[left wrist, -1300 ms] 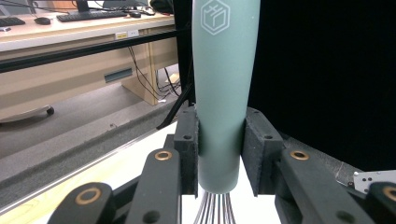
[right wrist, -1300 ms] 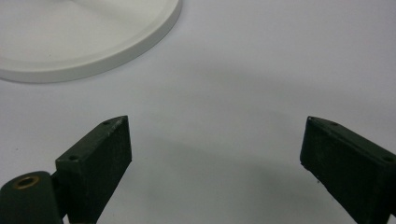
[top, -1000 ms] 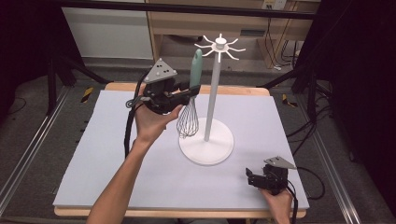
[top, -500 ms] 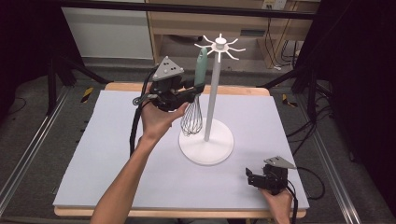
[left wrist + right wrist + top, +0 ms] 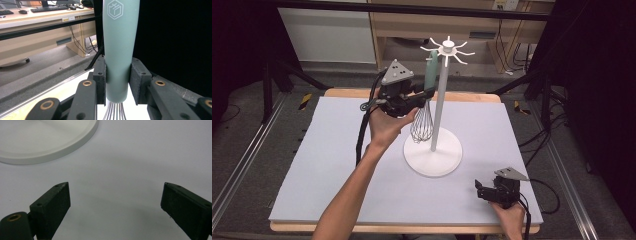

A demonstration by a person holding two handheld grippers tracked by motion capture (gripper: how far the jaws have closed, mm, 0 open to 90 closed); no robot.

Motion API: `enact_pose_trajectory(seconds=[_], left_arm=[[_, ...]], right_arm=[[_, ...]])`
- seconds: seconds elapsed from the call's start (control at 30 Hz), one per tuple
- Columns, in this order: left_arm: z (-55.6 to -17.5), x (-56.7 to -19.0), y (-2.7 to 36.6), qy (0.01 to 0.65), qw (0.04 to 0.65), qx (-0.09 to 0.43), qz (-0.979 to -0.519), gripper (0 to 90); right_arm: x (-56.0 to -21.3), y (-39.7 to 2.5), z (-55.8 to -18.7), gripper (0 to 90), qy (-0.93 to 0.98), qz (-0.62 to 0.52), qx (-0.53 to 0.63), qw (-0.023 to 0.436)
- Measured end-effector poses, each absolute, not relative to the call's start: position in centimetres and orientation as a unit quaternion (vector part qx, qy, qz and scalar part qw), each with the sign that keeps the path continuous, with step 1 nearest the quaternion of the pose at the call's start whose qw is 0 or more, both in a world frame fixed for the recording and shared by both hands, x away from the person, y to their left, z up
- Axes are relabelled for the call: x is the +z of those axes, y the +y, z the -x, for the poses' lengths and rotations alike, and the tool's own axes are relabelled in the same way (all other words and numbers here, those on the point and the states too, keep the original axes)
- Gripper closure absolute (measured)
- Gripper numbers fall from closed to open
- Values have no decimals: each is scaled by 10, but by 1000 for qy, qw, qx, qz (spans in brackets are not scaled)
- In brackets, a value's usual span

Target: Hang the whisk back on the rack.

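Toward the upper left of centre in the high view, the left gripper (image 5: pixel 428 91) is holding a whisk (image 5: pixel 426 102) upright, its jaws pinching the pale green handle low down, just above where the wires begin. The left gripper view is showing the same grip from close in: the two black pads are pressing on either side of the handle (image 5: pixel 119 50), with the wire stems fanning out just beneath. Gripping low is leaving the handle's top end free, and I judge that is the point, since the top of the handle is rising close to the short hooks (image 5: pixel 447 49) that are radiating from the head of the white stand (image 5: pixel 439 100). The whisk's wire cage is hanging clear of the desk (image 5: pixel 322 150), just left of the stand's pole and above the edge of its round base (image 5: pixel 433 159). Whether the handle is already catching a hook I cannot tell.

At the lower right of the high view, the right gripper (image 5: pixel 479 192) is resting low on the desk, well apart from the work. Its own view is showing its jaws spread wide over bare desk, holding nothing, with the rim of the stand's base (image 5: pixel 50 147) curving across the upper left. It appears to be waiting out of the way.
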State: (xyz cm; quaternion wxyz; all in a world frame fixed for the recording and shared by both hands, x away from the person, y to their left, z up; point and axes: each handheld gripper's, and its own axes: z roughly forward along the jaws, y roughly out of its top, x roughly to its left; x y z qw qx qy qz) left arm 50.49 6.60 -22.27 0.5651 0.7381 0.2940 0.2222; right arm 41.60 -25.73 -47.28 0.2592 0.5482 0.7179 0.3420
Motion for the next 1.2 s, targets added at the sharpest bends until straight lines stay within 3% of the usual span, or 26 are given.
enact_pose_trajectory(seconds=[0.77,1.2], left_arm=[[-510,-234,62,286,580,244,-722,680],[-502,-247,76,288,574,254,-724,536]], right_arm=[[-473,-257,-416,95,721,-546,340,257],[-473,-258,-416,95,719,-547,341,260]])
